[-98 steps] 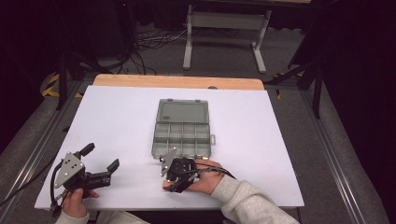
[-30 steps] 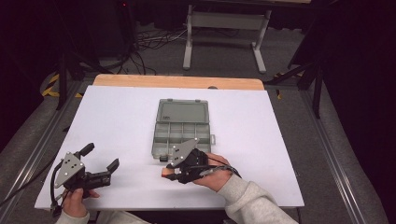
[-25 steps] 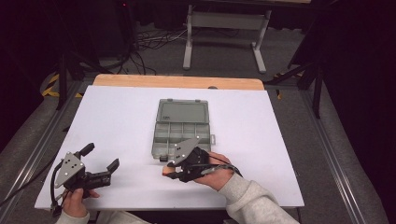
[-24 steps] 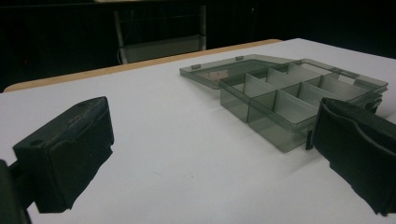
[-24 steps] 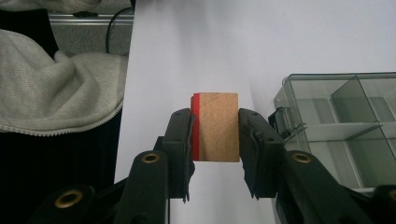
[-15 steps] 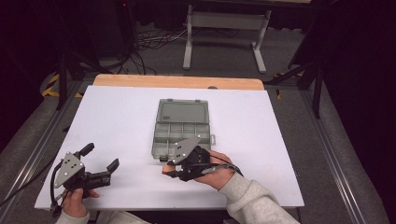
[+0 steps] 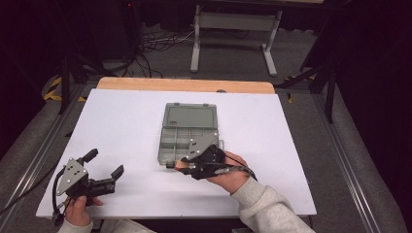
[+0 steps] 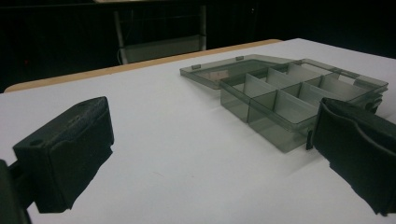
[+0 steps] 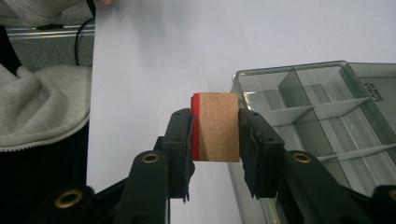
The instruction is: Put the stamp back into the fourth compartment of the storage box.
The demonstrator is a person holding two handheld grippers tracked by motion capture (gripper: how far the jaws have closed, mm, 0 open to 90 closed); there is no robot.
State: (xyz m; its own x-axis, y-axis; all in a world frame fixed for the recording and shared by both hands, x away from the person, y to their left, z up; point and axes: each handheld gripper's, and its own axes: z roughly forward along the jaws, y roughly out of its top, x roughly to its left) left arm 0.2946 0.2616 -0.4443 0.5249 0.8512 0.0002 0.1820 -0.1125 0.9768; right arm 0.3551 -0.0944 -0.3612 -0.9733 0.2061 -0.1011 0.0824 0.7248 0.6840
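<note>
Room: dark, with cables on the floor and a grey metal stand (image 7: 235, 34) beyond the far edge.
Surface: white sheet (image 7: 121, 126) over a wooden top, whose bare wood strip (image 7: 184, 85) shows along the far side.
Left gripper (image 7: 103, 168): at the near left corner, held in a hand (image 7: 77, 208), well apart from the box. Jaws spread wide with nothing between them; in the left gripper view they frame bare white sheet, with the box beyond the right-hand jaw.
Block (image 9: 215, 127): small, cork-brown with a red band on one end. It is pinched between the right gripper's jaws, lifted off the sheet, just beside the box's near left corner. In the high view it is a small brown-and-red spot at the jaw tips (image 7: 179, 165).
Box (image 7: 187, 133): clear grey organiser at the middle of the surface, lid (image 7: 190, 115) open and lying flat on the far side. The tray part is split by dividers into several compartments; those that show look empty.
Right gripper (image 7: 171, 165): at the near edge of the box, pointing left, held in a hand (image 7: 228, 170) with a pale grey sleeve (image 7: 267, 208). Jaws closed on the block's two sides, the red band against the left-hand jaw in the right gripper view.
</note>
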